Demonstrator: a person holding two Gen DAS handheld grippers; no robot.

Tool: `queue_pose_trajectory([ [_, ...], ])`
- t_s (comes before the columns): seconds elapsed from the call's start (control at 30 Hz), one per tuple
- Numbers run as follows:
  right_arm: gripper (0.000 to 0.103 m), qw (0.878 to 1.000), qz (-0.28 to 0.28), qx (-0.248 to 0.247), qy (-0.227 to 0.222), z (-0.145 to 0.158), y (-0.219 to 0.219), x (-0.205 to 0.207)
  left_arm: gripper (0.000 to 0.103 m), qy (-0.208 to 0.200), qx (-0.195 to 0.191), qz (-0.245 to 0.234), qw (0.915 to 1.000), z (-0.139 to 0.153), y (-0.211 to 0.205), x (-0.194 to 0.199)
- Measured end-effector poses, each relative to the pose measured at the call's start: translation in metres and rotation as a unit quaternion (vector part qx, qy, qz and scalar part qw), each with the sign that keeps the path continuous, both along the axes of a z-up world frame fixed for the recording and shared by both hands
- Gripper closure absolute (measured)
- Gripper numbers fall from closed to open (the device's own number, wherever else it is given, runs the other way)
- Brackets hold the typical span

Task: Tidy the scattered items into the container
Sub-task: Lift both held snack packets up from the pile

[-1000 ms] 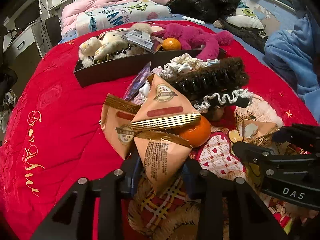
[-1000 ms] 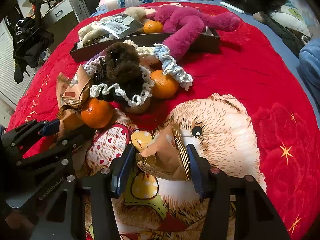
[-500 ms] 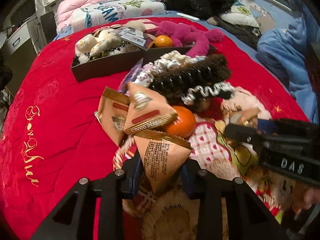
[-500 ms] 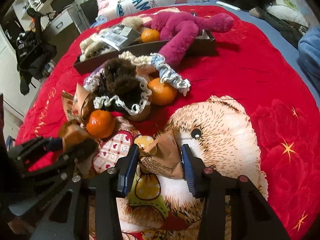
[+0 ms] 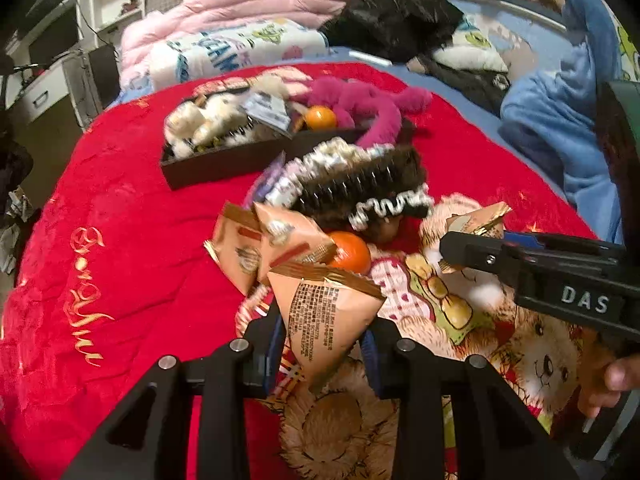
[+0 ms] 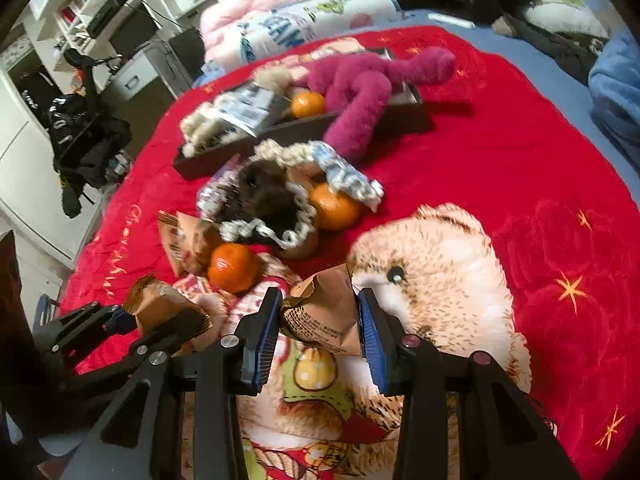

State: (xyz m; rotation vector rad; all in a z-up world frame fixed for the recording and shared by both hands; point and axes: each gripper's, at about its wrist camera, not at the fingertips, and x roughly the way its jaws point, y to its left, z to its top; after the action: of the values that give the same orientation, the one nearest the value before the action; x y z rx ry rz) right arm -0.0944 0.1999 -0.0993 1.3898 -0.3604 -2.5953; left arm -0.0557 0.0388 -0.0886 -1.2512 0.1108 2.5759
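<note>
Container point(image 5: 224, 164), a dark shallow tray, lies at the far side of the red bedspread point(image 5: 100, 208), already holding plush toys and an orange. Scattered items remain in a pile just before it: two oranges, triangular snack packets, a furry hair claw point(image 5: 360, 184). Left gripper point(image 5: 320, 344) is clamped on one snack packet point(image 5: 328, 312). Right gripper point(image 6: 316, 320) has its jaws closing on a second packet point(image 6: 324, 308), pads pressing both sides. Step in hand: pick-up complete on both sides. Next move, by judgement: carry both packets over the pile and release them inside the tray, clear of the pink plush arm point(image 6: 356, 120) draped over its rim.
</note>
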Motion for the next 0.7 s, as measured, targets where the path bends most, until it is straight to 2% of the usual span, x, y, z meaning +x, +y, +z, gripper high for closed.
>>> queue_pose_trajectory([
  [0.2, 0.066, 0.998, 0.027, -0.006, 0.050, 0.022, -0.012, 0.011, 0.068, 0.015, 0.008, 0.022, 0.9996, 0.008, -0.012, 0.000],
  [0.57, 0.066, 0.998, 0.028, -0.006, 0.058, 0.024, -0.013, 0.013, 0.068, 0.023, 0.013, 0.027, 0.9993, 0.012, -0.013, -0.001],
  [0.7, 0.066, 0.998, 0.030, -0.007, 0.063, 0.029, -0.015, 0.015, 0.068, 0.044, 0.008, 0.021, 0.9988, 0.022, -0.007, 0.000],
])
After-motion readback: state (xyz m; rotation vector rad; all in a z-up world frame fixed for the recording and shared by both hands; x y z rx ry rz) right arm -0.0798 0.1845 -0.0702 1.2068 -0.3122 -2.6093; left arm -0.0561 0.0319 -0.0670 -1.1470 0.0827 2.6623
